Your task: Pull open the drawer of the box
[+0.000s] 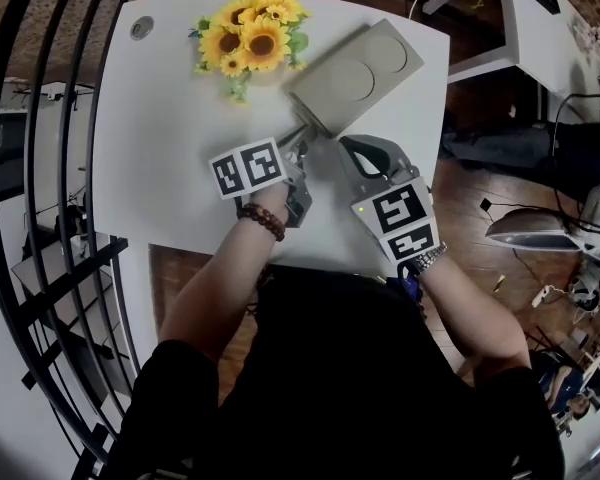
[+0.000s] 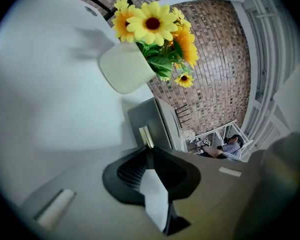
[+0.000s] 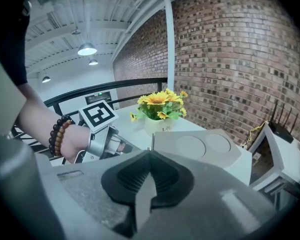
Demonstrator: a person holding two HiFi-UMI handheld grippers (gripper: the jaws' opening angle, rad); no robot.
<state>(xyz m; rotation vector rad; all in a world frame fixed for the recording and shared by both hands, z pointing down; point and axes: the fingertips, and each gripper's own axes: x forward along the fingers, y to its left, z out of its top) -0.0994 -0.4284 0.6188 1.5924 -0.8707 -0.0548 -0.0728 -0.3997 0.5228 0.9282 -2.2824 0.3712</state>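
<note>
As your left gripper and right gripper have jaws pressed together, first grip the small tab on the box. Pull straight, toward the lower frame.

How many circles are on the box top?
2, both on the box lid: a larger circle mid-lid, a smaller circle beside it toward the far end. None seem hidden.

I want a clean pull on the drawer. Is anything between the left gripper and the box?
Nothing visible. The left gripper is right at the box's near end, the flower pot stands off to one side, and the right gripper is alongside.
</note>
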